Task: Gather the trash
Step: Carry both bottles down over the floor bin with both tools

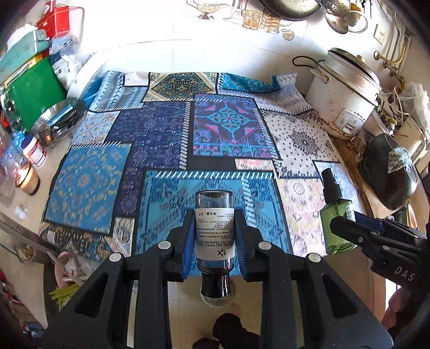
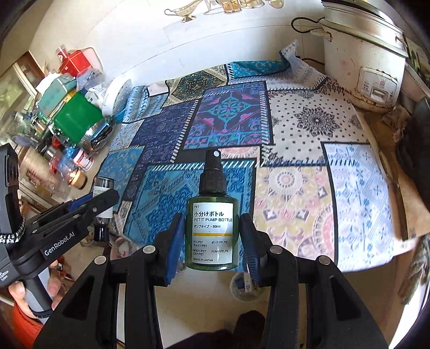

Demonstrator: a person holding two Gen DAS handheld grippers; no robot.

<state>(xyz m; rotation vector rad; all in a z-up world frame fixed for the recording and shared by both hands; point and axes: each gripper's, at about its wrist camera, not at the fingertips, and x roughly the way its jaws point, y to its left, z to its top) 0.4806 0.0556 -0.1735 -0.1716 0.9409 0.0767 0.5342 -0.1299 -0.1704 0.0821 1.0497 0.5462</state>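
The left tool (image 1: pixel 214 236) grips a clear vial (image 1: pixel 214 231) by its white label, blue pads (image 1: pixel 188 241) pressed on both sides; the vial is upside down, its dark cap (image 1: pixel 215 284) pointing down below the pads, held in the air over the near edge of the counter. The right tool (image 2: pixel 212 236) is clamped on a green pump bottle (image 2: pixel 212 233), upright, black spray head (image 2: pixel 213 171) on top, also held off the cloth. The two tools sit side by side, each showing at the edge of the other's view.

Ahead of both lies a patchwork cloth (image 1: pixel 161 139) covering the counter (image 1: pixel 150 51). Ahead and to the right stands a white rice cooker (image 1: pixel 346 94). To the left crowd a green box (image 1: pixel 35 91), a red tin (image 1: pixel 55 17), jars and a lit candle (image 1: pixel 27 178). Below the right tool, a small bin (image 2: pixel 243 286) sits on the floor (image 1: pixel 188 308).
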